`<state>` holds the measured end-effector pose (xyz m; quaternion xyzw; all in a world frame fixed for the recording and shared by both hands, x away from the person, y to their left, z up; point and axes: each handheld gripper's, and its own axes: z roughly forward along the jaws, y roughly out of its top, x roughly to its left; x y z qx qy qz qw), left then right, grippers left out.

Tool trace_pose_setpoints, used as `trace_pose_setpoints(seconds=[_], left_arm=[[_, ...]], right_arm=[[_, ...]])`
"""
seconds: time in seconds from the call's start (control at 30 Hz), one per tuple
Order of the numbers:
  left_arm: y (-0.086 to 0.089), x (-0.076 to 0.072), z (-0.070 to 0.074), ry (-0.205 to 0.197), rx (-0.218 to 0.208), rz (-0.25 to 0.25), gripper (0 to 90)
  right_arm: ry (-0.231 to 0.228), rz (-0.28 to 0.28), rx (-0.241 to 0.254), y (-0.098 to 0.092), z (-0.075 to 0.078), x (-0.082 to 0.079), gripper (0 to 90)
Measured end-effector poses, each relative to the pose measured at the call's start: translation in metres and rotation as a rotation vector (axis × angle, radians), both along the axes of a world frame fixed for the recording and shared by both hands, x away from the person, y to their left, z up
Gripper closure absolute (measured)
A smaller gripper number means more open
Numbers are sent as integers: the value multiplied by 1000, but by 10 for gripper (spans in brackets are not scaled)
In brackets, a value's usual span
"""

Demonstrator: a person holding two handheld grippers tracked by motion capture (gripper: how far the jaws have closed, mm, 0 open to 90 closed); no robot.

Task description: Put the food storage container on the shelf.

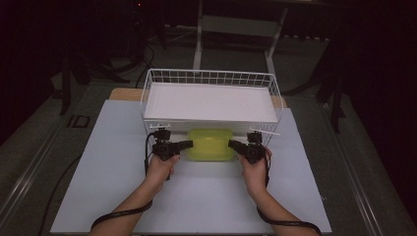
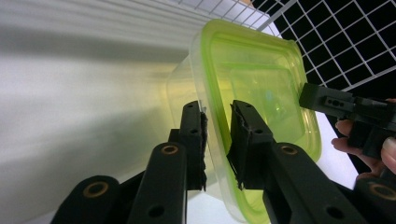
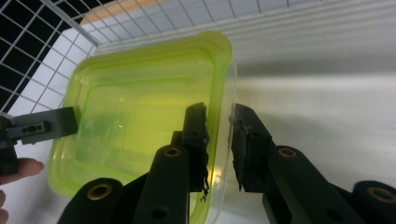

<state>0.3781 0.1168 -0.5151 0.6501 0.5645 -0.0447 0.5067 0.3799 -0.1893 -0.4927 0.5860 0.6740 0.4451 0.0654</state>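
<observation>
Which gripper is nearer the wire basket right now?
Neither clearly. The left gripper straddles the green container's left rim, the right gripper its right rim, both about equally in front of the wire basket.

Yellow-green lidded plastic container [image 1: 211,144] on white table [image 1: 113,167], just before white wire basket [image 1: 211,78]; left gripper [image 1: 187,144] at its left, right gripper [image 1: 232,144] at its right.

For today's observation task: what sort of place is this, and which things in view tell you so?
Probably a lab or workshop set up for recording handling work, not a home. A bare white table holds a white wire basket and a green-lidded container, cables trail over the dark floor, and metal stand legs rise behind.
</observation>
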Motion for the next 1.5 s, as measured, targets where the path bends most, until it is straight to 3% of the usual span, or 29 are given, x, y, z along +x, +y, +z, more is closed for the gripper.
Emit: trace_pose_setpoints(seconds=[0.07, 0.23, 0.33, 0.43, 0.57, 0.6, 0.67, 0.7, 0.77, 1.07, 1.23, 1.47, 1.5], left_arm=[[-1, 1, -1, -11, 2, 5, 732], [-2, 3, -3, -48, 25, 20, 665], [-3, 6, -6, -63, 18, 28, 613], [-2, 8, -7, -88, 50, 32, 589], [-2, 8, -5, -95, 61, 46, 538], [-2, 8, -4, -116, 79, 36, 538], [0, 6, -1, -151, 100, 45, 536], [-2, 4, 1, -142, 87, 53, 525], [-4, 1, 3, -150, 100, 64, 523], [2, -19, 16, -226, 183, 29, 499], [9, -35, 23, -245, 190, 18, 498], [16, -52, 25, -265, 215, -13, 474], [19, -59, 25, -282, 211, -15, 474]], right_arm=[[-32, 1, 8, -1, -4, 2, 755], [-25, -10, 38, -1, -7, 8, 734], [-73, -22, -32, 3, -6, 9, 737], [-77, -25, -54, 6, -5, 10, 728], [-98, -18, -79, 10, -4, 8, 681], [-123, -16, -96, 10, -4, 7, 668], [-121, -15, -94, 12, -3, 3, 633], [-131, -10, -106, 12, -2, 2, 626], [-147, -4, -115, 12, 1, -2, 599], [-198, 31, -150, 8, 17, -23, 560], [-221, 69, -157, 12, 21, -40, 550], [-203, 122, -148, 19, 19, -57, 580], [-198, 127, -149, 20, 18, -59, 584]])
